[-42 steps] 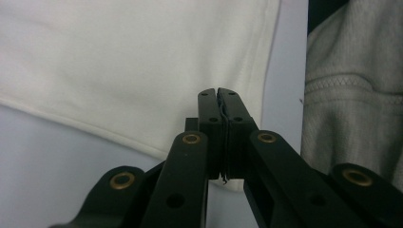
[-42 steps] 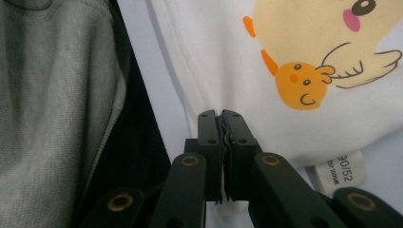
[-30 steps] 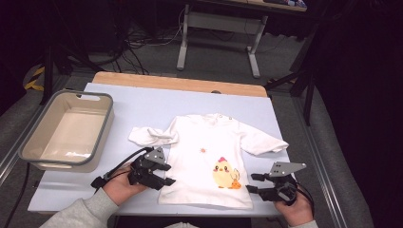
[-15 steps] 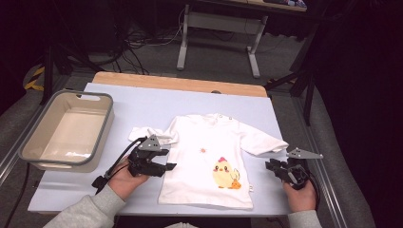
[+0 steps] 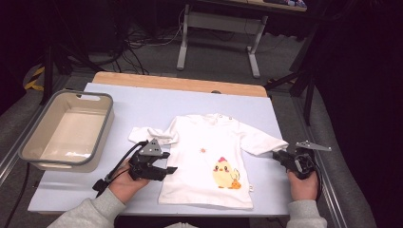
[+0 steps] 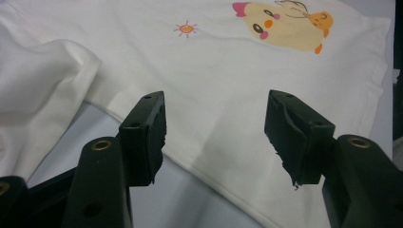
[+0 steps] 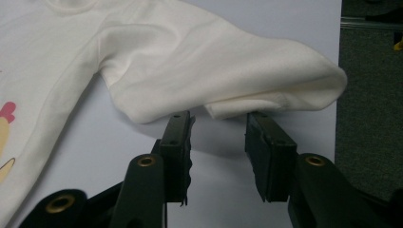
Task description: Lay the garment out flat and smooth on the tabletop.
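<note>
Shirt (image 5: 214, 147): I see cream white, printed with a yellow chick (image 5: 224, 173) and small orange sun (image 5: 203, 151).
Bin (image 5: 97, 130): grey rim, beige inside.
Mat (image 5: 142, 102): pale lilac.
My jaws: black.

The right gripper (image 5: 285, 159) slid outward to the shirt's sleeve (image 5: 263, 141) (jaws reopening slightly).

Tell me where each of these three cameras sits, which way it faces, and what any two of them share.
High view: above the person's side, looking forward and down on the table; both forearms, the left gripper and the right gripper show.
Left gripper view: rides the left gripper, looking between its open jaws across the shirt toward the chick print.
Right gripper view: rides the right gripper, facing the shirt's sleeve beyond its open jaws.
Shared: all three show the shirt; the high and left gripper views show the chick print.
</note>
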The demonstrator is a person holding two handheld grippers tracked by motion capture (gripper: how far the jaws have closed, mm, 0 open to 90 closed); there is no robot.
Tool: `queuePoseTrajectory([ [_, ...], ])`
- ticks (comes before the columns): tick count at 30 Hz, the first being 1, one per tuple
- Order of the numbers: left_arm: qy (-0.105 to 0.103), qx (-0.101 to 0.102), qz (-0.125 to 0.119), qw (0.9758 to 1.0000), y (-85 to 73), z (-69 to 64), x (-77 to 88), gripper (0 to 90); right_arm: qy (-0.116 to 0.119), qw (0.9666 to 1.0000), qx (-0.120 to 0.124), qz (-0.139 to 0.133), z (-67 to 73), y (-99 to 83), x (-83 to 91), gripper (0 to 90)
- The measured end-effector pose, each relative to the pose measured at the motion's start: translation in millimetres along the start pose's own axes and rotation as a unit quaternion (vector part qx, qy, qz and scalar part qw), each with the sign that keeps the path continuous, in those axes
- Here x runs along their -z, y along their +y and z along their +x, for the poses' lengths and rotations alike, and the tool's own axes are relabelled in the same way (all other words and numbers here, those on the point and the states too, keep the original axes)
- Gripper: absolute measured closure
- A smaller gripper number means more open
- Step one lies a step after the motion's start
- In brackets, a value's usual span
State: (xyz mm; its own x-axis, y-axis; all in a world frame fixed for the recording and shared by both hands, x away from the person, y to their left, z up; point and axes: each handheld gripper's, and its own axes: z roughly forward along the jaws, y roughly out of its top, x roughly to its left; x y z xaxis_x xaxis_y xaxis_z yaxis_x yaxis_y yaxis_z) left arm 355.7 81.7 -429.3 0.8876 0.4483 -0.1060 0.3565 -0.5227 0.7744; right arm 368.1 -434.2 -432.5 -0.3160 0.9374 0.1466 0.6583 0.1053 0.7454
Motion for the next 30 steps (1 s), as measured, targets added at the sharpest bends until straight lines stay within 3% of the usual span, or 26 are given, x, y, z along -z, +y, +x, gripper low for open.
queuePoseTrajectory([
  [5,0.001,-0.001,-0.001,1.0,-2.4,-1.2,1.1,40.1,-0.004,0.9999,-0.01,-0.005,-5.6,6.7,-3.0,68.9],
  [11,0.002,0.0,0.0,1.0,-4.0,-1.1,0.9,40.2,-0.013,0.9999,0.001,-0.005,-5.0,13.9,-5.3,87.6],
  [19,-0.001,0.0,0.002,1.0,-4.5,-0.2,-0.5,40.2,-0.012,0.9999,0.007,-0.01,-6.4,20.0,13.9,88.1],
  [20,-0.002,-0.001,0.002,1.0,-4.2,0.3,-0.9,40.2,-0.005,0.9999,0.003,-0.011,-9.1,20.2,24.4,88.1],
  [26,-0.006,-0.001,0.004,1.0,-3.5,0.3,-4.5,40.1,0.005,0.9999,-0.014,-0.006,-18.0,17.9,46.9,88.1],
  [30,-0.007,-0.003,0.004,1.0,-2.2,0.4,-6.6,40.0,0.009,0.9987,-0.049,0.013,-35.3,15.0,59.9,87.8],
])
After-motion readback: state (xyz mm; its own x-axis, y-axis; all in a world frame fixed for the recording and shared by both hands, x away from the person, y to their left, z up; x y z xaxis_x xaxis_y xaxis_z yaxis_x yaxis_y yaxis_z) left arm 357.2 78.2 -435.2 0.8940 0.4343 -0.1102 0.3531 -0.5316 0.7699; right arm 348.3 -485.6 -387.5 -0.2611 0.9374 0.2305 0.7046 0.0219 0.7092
